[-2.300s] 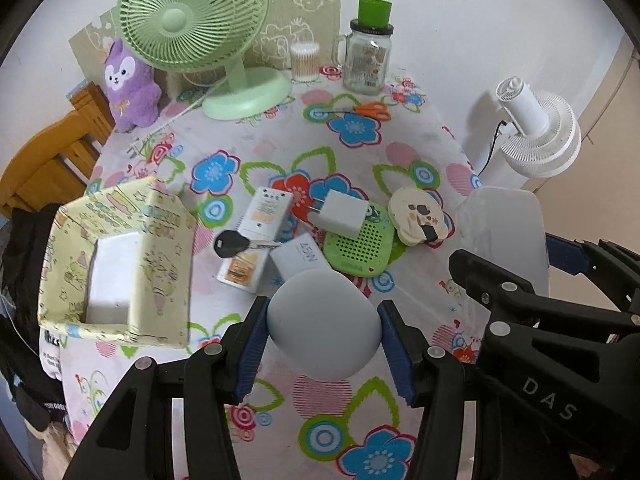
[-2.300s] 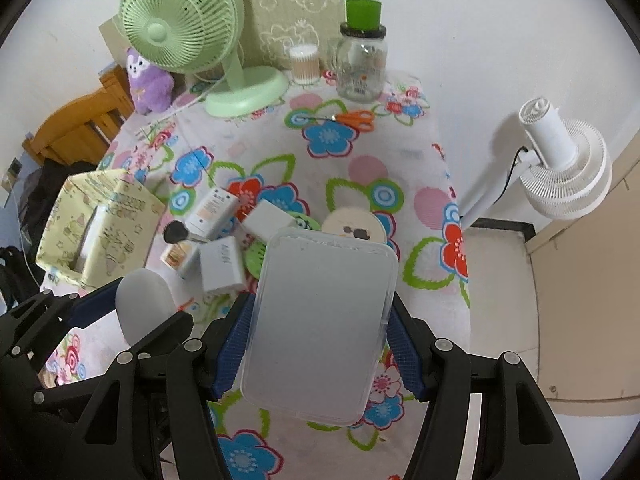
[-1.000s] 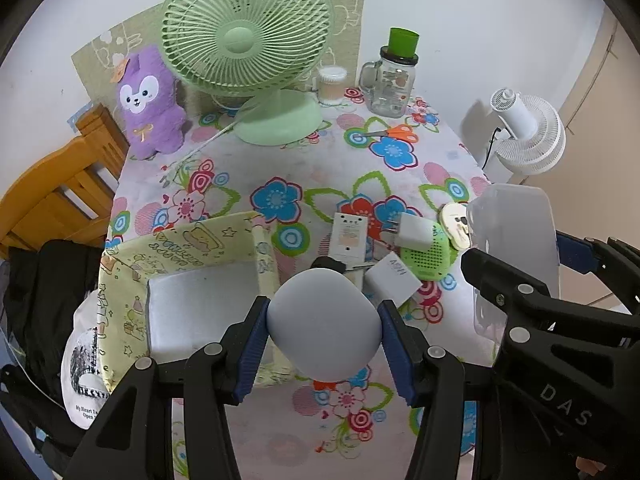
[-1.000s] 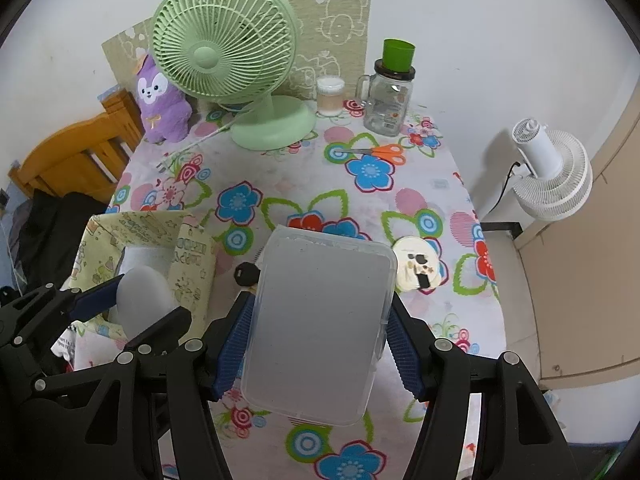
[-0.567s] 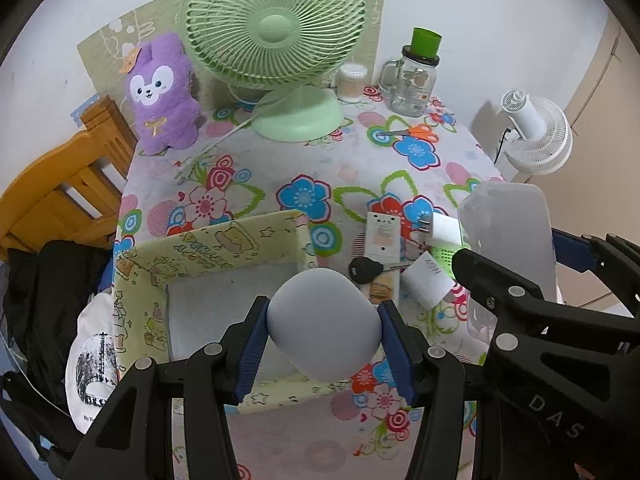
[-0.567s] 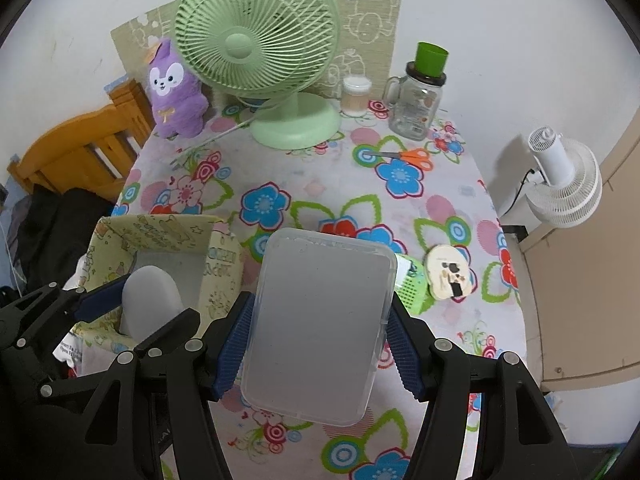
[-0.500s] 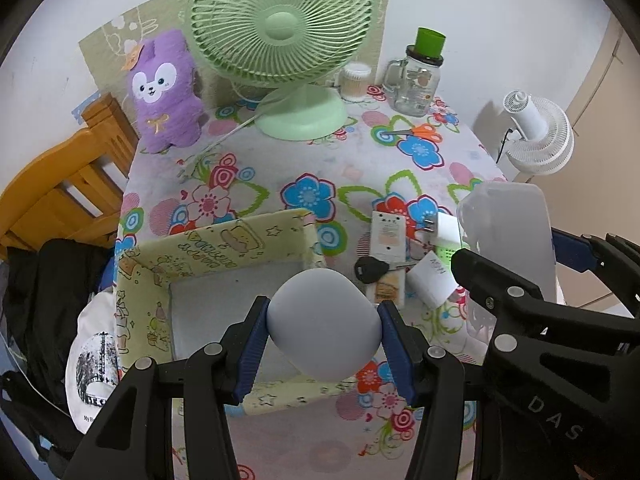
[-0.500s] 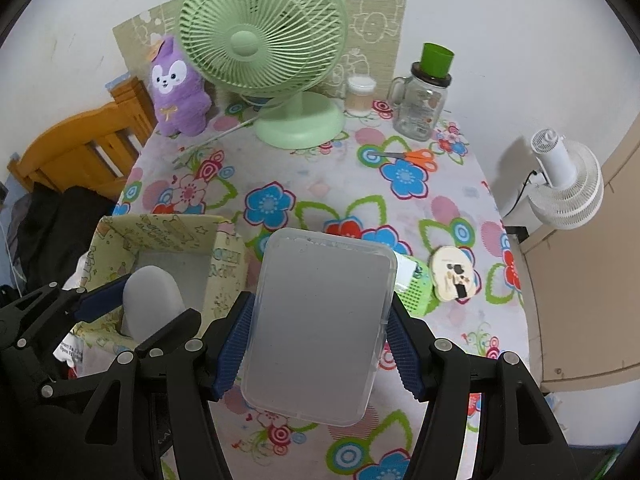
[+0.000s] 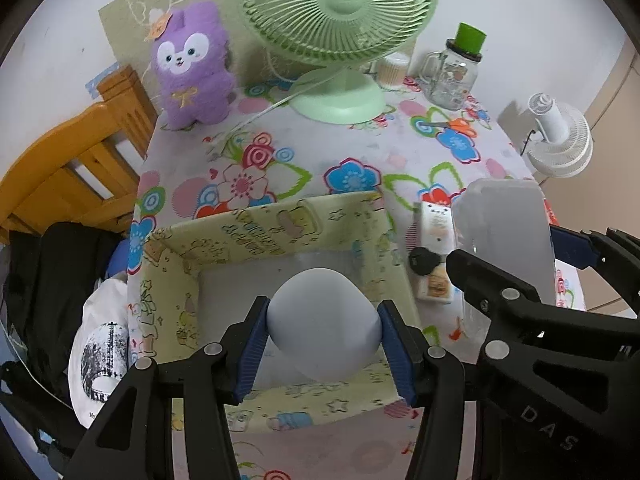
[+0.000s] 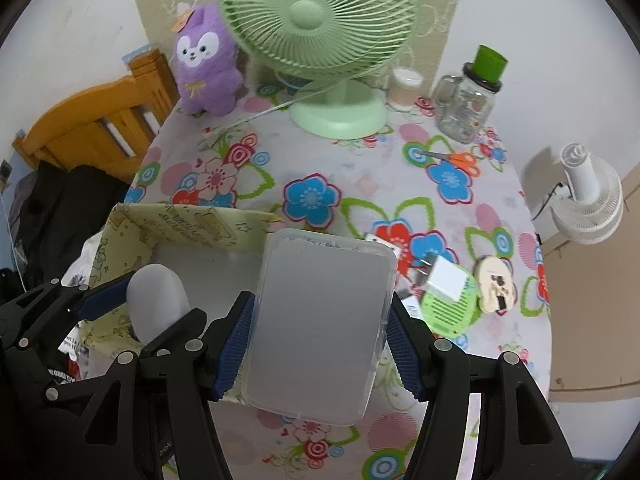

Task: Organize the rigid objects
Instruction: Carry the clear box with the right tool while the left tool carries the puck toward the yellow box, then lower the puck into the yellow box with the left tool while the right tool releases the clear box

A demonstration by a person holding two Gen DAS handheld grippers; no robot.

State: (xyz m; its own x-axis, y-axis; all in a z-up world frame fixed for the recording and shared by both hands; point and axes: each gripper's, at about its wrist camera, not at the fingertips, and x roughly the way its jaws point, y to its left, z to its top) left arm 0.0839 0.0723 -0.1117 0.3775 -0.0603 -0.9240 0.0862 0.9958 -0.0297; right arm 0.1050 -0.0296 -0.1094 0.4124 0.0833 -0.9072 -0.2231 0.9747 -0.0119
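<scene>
The left hand-held gripper (image 9: pixel 323 334) pinches a pale grey rounded object (image 9: pixel 323 326) between its blue pads, one pad pressed against each side. Directly beneath and ahead of it lies an open yellow patterned box (image 9: pixel 256 236), so the grey object hangs over the box's pale interior. To its right, the right hand-held gripper (image 10: pixel 318 354) pinches a frosted clear plastic case (image 10: pixel 320 328) by its long edges, the case standing tilted over the near right corner of the box. Between the two, just past the box's right wall, a black key fob (image 9: pixel 424 260) rests on a slim white packet (image 9: pixel 434 256). Further right of the right hand-held gripper, a white charger (image 10: pixel 446 280) sits on a green perforated pad (image 10: pixel 450 314), with a round cream item (image 10: pixel 494 284) beside it. All of these rest on the flowered tabletop (image 10: pixel 360 184). Farther ahead lie orange scissors (image 10: pixel 460 158), then at the far edge a green fan (image 9: pixel 340 36), a purple plush toy (image 9: pixel 190 68) and a glass jar with a green lid (image 9: pixel 458 72). A white fan (image 10: pixel 586 200) stands beyond the tabletop's right edge.
</scene>
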